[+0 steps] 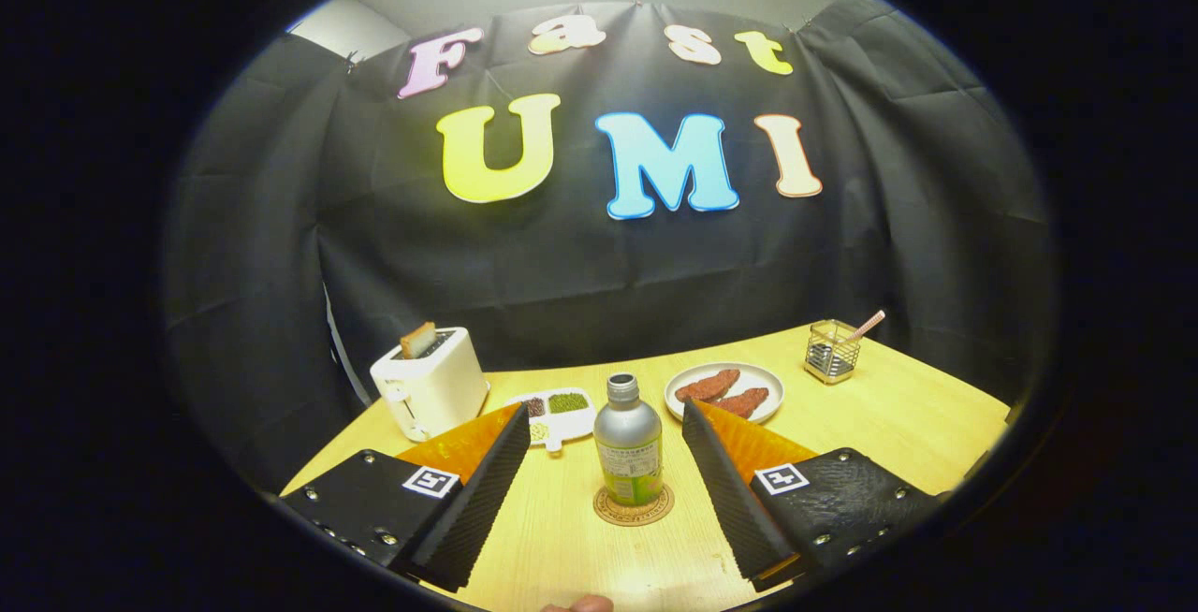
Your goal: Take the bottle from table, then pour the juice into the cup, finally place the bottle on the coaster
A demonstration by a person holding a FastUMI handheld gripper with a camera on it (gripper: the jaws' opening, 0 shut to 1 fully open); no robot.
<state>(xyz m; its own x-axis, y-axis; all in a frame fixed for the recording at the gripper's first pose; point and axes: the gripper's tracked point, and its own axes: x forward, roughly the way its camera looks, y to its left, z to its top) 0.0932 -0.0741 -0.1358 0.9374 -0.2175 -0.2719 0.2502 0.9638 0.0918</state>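
Observation:
A silver bottle (628, 444) with a green label stands upright on a round cork coaster (634, 507) on the wooden table (898, 425). My gripper (604, 425) is open, its two fingers spread wide to either side of the bottle without touching it. The bottle sits between the fingertips (510, 434), slightly ahead of them. Its mouth has no cap. A glass cup (831, 350) with a straw in it stands far off at the back right of the table.
A white toaster (429, 380) with a slice of bread stands at the back left. A small white divided dish (559, 414) lies behind the bottle. A plate (724, 389) with reddish-brown food lies at the back right. A fingertip (590, 604) shows at the table's near edge.

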